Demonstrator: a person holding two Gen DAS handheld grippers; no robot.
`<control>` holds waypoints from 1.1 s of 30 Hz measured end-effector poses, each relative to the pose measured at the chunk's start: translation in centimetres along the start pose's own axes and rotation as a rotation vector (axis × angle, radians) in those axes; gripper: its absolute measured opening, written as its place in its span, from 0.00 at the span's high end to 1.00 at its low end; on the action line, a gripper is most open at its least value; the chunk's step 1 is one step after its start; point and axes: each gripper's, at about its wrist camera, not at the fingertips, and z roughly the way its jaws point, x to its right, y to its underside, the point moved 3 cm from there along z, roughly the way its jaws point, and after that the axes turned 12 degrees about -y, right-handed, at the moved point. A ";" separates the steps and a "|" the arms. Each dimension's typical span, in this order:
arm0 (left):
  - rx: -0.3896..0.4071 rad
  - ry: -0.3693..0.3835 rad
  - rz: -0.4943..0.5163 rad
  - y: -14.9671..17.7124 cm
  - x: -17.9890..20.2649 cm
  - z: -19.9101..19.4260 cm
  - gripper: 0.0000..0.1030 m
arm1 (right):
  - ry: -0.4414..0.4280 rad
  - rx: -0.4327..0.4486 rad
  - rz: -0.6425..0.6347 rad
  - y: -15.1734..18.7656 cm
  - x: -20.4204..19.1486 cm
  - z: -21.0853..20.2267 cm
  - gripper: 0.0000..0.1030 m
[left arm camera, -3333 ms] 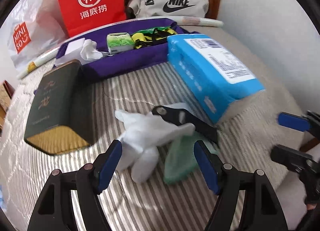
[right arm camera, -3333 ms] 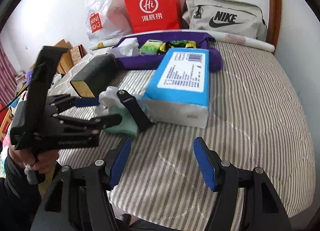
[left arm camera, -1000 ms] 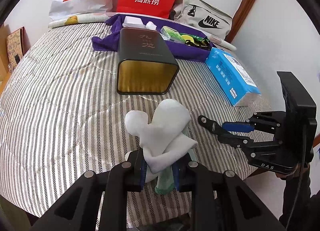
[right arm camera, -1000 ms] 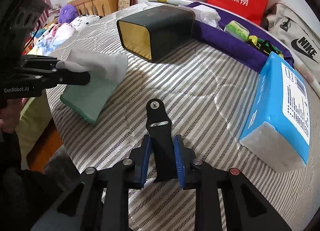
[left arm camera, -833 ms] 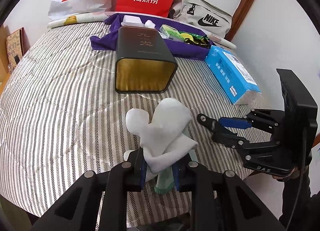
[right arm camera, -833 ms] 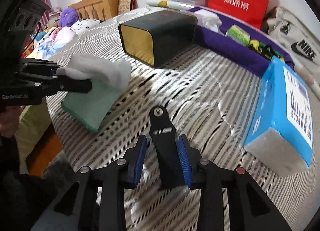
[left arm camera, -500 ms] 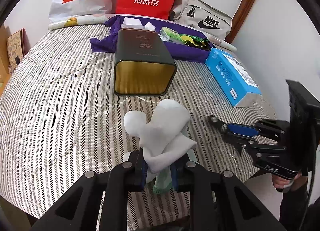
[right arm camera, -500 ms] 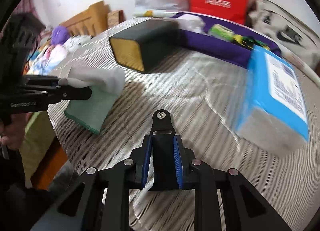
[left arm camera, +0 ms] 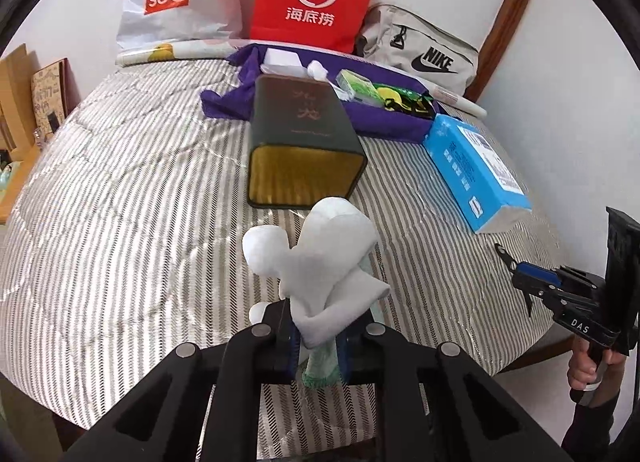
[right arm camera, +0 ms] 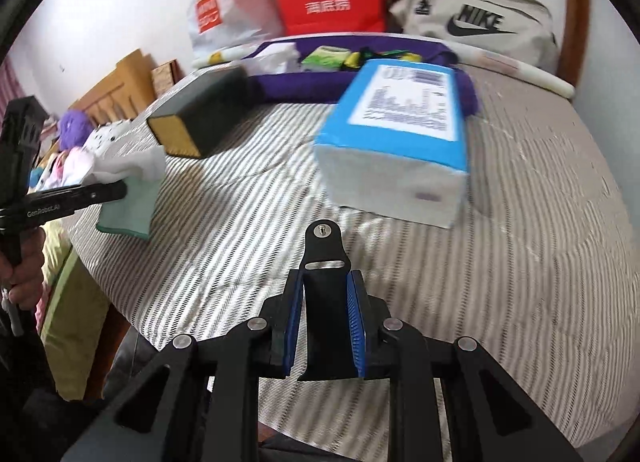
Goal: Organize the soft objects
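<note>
On the left, the left claw [left arm camera: 318,342] is clamped on a bundle of soft things: a white cloth [left arm camera: 320,258] bunched above the pads and a green cloth [left arm camera: 320,366] hanging below them. Its jaws are closing a little more on the bundle, which is lifted above the striped bed [left arm camera: 120,202]. In front of it lies the dark tin box [left arm camera: 304,142] on its side, the golden open mouth turned toward the claw. I judge that the step in hand is to carry the cloths to this box; the next move asks to bring the bundle to the mouth and push it inside. On the right, the right claw [right arm camera: 324,326] is closed on a black flat clip [right arm camera: 326,290], near the blue tissue pack [right arm camera: 400,142].
</note>
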 end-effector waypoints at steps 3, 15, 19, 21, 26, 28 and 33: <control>0.000 -0.006 -0.011 -0.4 -0.2 -0.5 0.87 | 0.030 0.015 0.007 -0.1 0.5 -0.9 0.79; 0.029 -0.007 -0.014 -2.0 0.2 -2.8 0.87 | 0.033 0.064 0.037 -1.6 0.9 -3.9 0.78; 0.053 -0.008 -0.009 -2.7 0.3 -3.8 0.87 | 0.033 0.089 0.038 -2.6 0.9 -4.7 0.78; 0.062 -0.012 -0.014 -3.2 0.2 -4.2 0.87 | 0.037 0.103 0.041 -3.0 0.8 -5.1 0.78; 0.079 -0.017 -0.018 -4.8 0.0 -4.5 0.87 | 0.034 0.122 0.035 -4.8 0.9 -5.5 0.78; 0.082 -0.019 -0.025 -5.5 -0.1 -4.3 0.87 | 0.036 0.126 0.028 -5.7 0.9 -5.5 0.78; 0.084 -0.020 -0.059 -7.6 -0.7 -3.8 0.87 | 0.033 0.134 0.011 -8.0 0.8 -5.3 0.78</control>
